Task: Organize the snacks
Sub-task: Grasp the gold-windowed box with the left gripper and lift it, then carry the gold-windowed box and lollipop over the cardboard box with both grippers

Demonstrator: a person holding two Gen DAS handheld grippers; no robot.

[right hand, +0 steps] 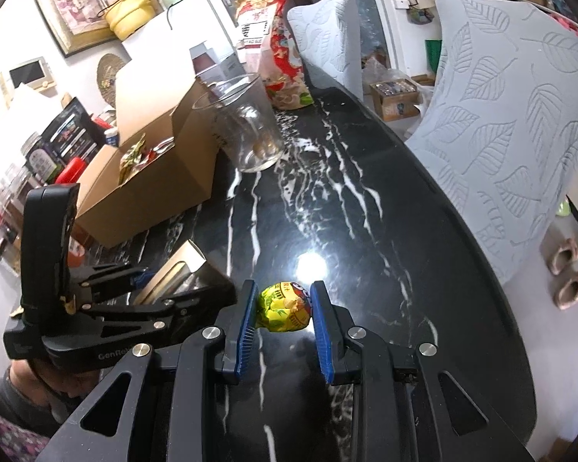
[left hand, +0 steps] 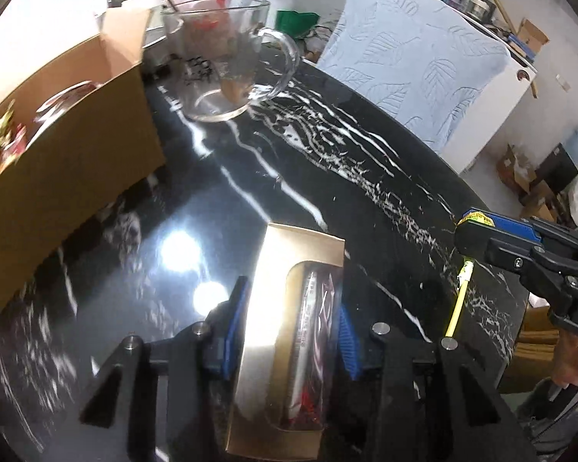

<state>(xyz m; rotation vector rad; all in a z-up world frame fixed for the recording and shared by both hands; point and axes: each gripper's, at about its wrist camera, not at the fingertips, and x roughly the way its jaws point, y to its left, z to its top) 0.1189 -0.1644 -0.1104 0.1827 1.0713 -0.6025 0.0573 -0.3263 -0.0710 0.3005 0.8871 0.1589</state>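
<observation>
Left wrist: left hand-held gripper [left hand: 289, 308] clamps windowed snack box [left hand: 289, 331] over desk [left hand: 366, 177] | right hand-held gripper [right hand: 283, 308] grips yellow snack packet [right hand: 285, 306] | cardboard box [right hand: 150, 177] holds some snacks | both still to stow.

A glass mug [left hand: 227, 61] stands on the black marble table [right hand: 385, 231]. Two chairs with leaf-pattern covers [right hand: 512, 123] stand at the table's far edge. A framed picture [right hand: 71, 15] hangs on the wall. Slippers [right hand: 564, 269] lie on the floor.
</observation>
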